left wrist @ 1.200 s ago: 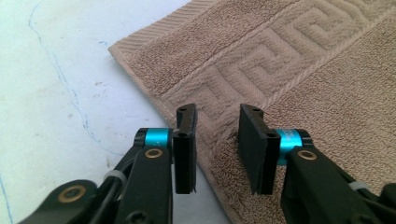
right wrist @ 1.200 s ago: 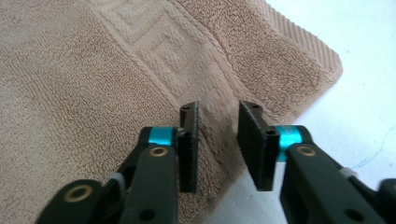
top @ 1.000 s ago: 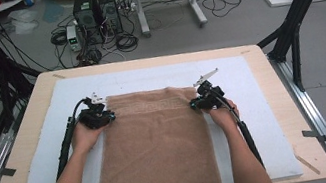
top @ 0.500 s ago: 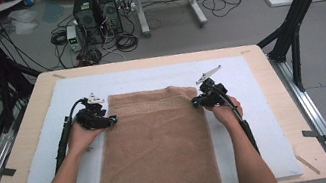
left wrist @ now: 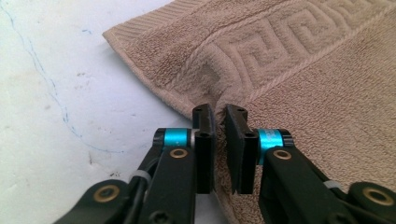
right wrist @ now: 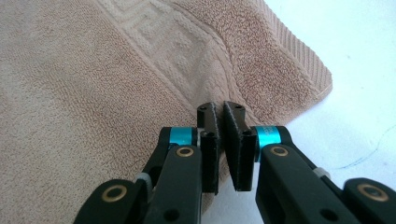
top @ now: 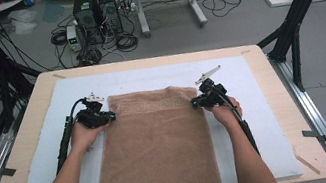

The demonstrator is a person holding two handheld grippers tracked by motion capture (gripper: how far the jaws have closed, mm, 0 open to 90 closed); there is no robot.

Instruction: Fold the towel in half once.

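High view: left gripper (top: 110, 116) and right gripper (top: 195, 101) are pinching the towel's (top: 161, 147) far corners; folding is not yet starting.

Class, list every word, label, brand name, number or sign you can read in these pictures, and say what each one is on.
None can be read.
The brown towel bears a woven key-pattern border, a decoration and not lettering.
The blue bands on the claws carry no clear print.
The computer towers and boxes on the floor are too small and blurred to read.
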